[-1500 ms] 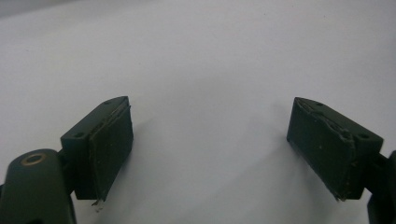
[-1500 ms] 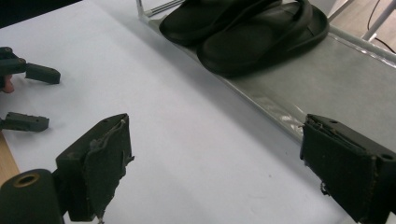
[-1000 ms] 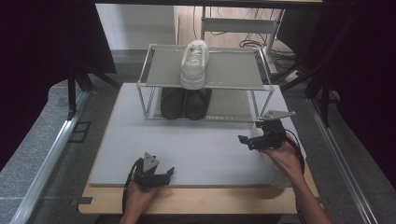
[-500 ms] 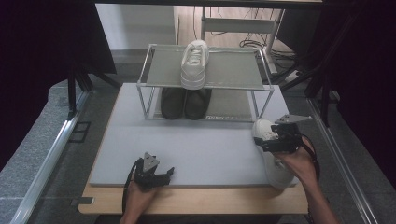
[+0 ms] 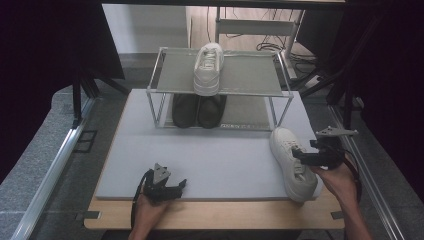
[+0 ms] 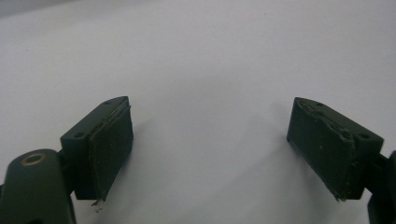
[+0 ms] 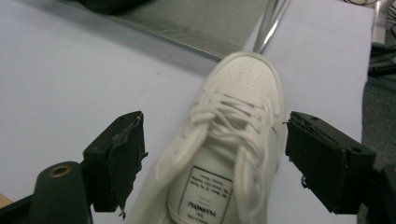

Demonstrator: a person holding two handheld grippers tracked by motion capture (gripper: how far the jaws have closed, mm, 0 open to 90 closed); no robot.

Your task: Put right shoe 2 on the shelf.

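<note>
White sneaker (image 5: 291, 162) lies on the grey mat (image 5: 200, 150) at its right front corner, toe pointing toward the shoe rack (image 5: 220, 80).

Left to right: left gripper (image 5: 167, 186) rests at the mat's front edge, jaws wide apart, nothing between them, bare mat in the left gripper view. Rack stands at the back of the mat; second white sneaker (image 5: 208, 67) on its top shelf, pair of black shoes (image 5: 197, 110) underneath. Right gripper (image 5: 305, 156) is over the loose sneaker's laces; its jaws have just been closing and straddle the shoe (image 7: 224, 154), left pad clearly off it, right pad just beside its side, no grip seen.
</note>
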